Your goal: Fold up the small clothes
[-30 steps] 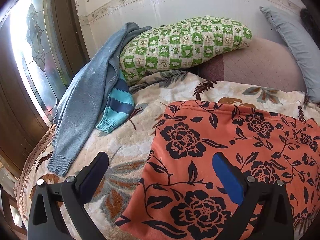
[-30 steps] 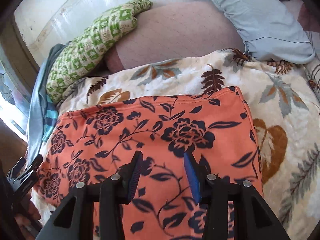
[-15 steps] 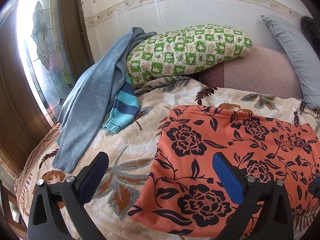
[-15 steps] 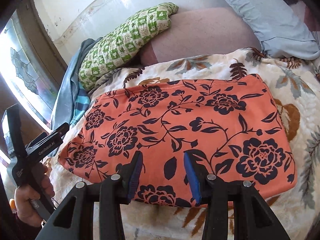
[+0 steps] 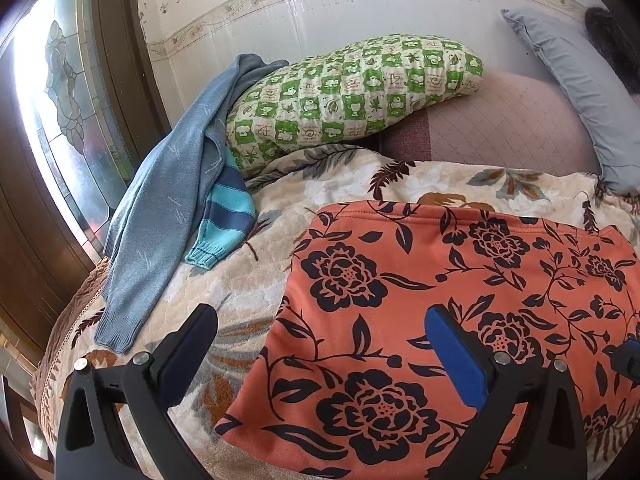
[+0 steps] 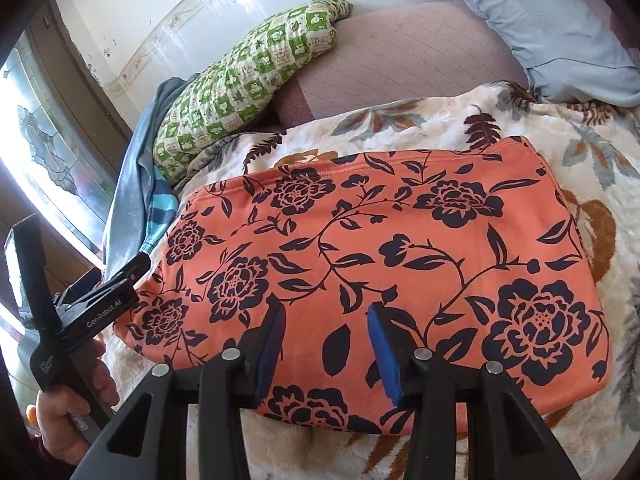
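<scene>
An orange garment with dark flowers (image 5: 460,304) lies folded into a flat rectangle on the leaf-print blanket (image 5: 248,280); it also shows in the right wrist view (image 6: 392,256). My left gripper (image 5: 320,320) is wide open and empty above the garment's left edge. My right gripper (image 6: 326,312) is open and empty above the garment's near edge. A blue sweater (image 5: 168,216) with a striped sleeve (image 5: 224,220) lies to the left.
A green checked pillow (image 5: 352,92) and a mauve cushion (image 5: 504,124) lie at the back by the tiled wall. A light blue pillow (image 5: 584,92) lies at the back right. A glass door (image 5: 60,92) stands to the left of the bed.
Both grippers have pulled back and up from the garment, so more of it and the blanket shows. The garment has stayed flat.
</scene>
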